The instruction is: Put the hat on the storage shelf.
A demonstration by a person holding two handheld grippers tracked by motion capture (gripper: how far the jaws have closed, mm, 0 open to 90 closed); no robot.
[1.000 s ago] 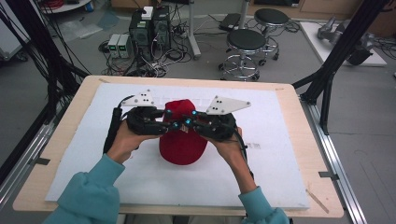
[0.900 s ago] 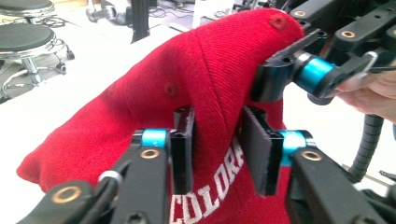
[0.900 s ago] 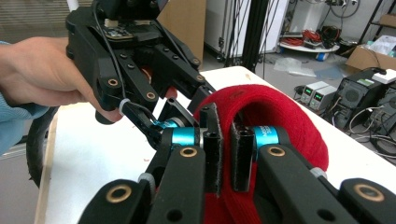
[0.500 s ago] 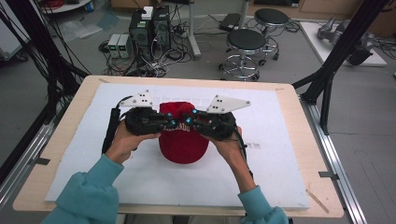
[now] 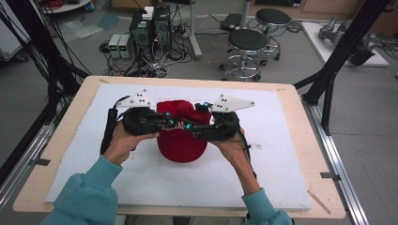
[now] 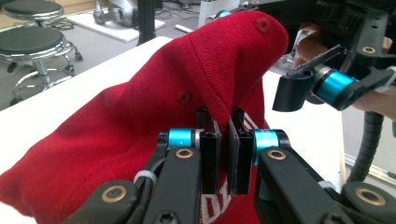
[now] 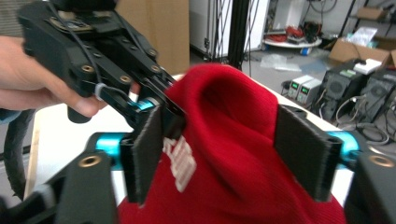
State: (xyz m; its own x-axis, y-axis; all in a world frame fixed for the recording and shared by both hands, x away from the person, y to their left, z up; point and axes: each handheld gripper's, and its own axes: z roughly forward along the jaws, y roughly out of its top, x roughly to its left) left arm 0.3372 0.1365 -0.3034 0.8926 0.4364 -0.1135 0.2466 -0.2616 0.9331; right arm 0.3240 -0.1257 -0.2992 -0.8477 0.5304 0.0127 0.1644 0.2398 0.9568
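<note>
A red cap [image 5: 180,143] with white lettering lies on the white mat [image 5: 281,159], its crown pulled up between both hands. My left gripper [image 6: 223,116] is shut on a fold of the cap [image 6: 140,116] near a seam. It comes in from the left in the high view [image 5: 170,123]. My right gripper [image 7: 229,149] has just been opening. Its pads [image 7: 303,154] stand wide on either side of the cap's bunched crown [image 7: 233,107] without pressing on it. In the high view the right gripper [image 5: 188,126] faces the left one over the cap.
The mat covers most of a wooden table [image 5: 312,140]. Behind the table are two round stools [image 5: 246,42], computer towers [image 5: 150,26] with loose cables, and black frame struts [image 5: 338,61] at the right. Bare mat lies in front of and beside the cap.
Both hands and the cap stay in the same place. The cap's crown remains raised between the two grippers.
</note>
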